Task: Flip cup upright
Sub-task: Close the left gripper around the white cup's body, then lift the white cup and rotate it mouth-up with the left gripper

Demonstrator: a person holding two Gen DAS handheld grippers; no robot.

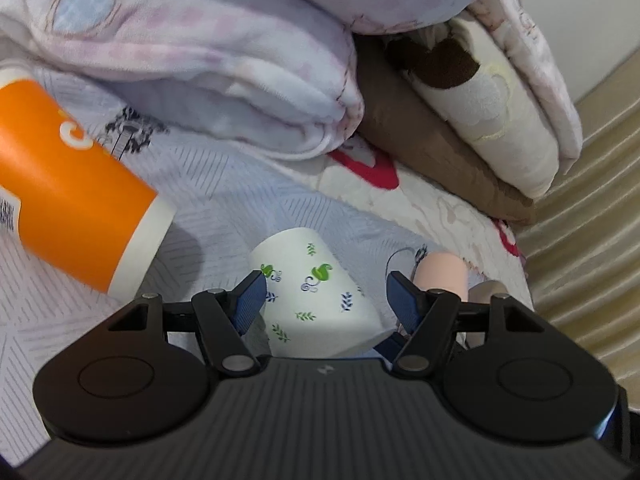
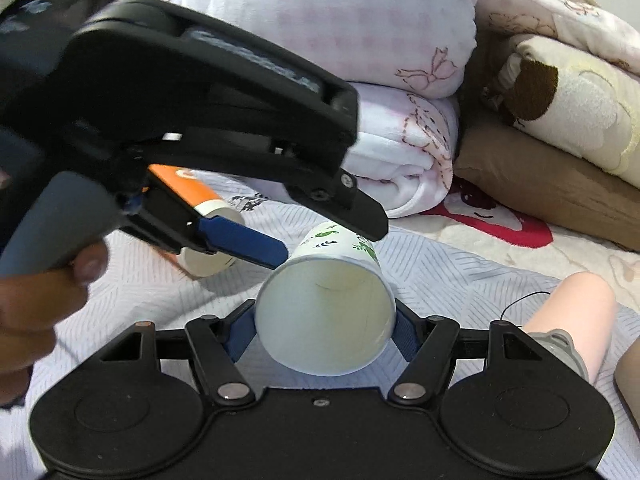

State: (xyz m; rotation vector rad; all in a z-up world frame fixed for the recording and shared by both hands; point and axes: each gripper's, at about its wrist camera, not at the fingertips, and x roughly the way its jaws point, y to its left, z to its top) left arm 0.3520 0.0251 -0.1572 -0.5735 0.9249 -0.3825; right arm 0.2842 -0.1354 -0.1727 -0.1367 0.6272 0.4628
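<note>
A white paper cup (image 1: 316,296) with green and blue leaf prints lies on its side on the bedspread (image 1: 224,200). In the right wrist view its open mouth (image 2: 326,316) faces the camera. My right gripper (image 2: 325,330) is shut on the cup's rim, a blue pad on each side. My left gripper (image 1: 325,288) is open and straddles the cup from above, its pads apart from the cup's walls. It shows in the right wrist view (image 2: 280,252) as a blue finger beside the cup's base end.
An orange and white cup (image 1: 76,196) lies on its side at the left. Folded blankets (image 1: 224,80) and pillows (image 1: 488,128) are stacked behind. A pink object (image 1: 442,274) lies to the right. The bed edge (image 1: 528,264) is at the right.
</note>
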